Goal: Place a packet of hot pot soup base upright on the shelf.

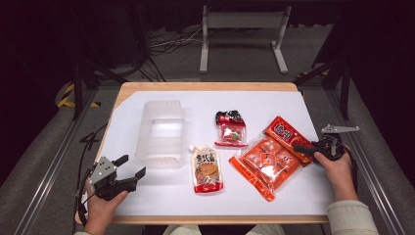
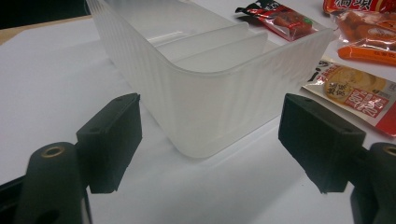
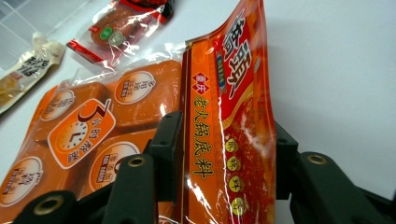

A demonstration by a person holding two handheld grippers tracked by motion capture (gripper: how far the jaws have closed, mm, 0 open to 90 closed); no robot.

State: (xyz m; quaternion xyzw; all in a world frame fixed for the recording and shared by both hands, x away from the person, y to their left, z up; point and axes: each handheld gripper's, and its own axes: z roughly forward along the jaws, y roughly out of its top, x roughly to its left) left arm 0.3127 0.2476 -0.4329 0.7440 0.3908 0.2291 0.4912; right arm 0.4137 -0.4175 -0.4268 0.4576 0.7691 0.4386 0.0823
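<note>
A red sauce packet [image 1: 284,134] lies at the table's right, partly over a large orange pack [image 1: 266,164] of several blocks. My right gripper [image 1: 304,147] is at its near end. In the right gripper view both jaws press the packet [image 3: 233,102] from either side, and it stands up on edge between them, my right gripper [image 3: 224,154] shut on it. My left gripper [image 1: 131,165] rests at the front left, open with nothing between its jaws, aimed at the near corner of a clear plastic bin [image 1: 160,132]. In the left gripper view the bin [image 2: 210,93] sits just beyond my left gripper [image 2: 210,140].
A white spouted pouch [image 1: 205,169] lies beside the bin, and a small red-and-black snack pack [image 1: 230,128] lies behind it. All rest on a white sheet [image 1: 274,105] over the wooden table. A metal stand [image 1: 242,22] is on the floor beyond.
</note>
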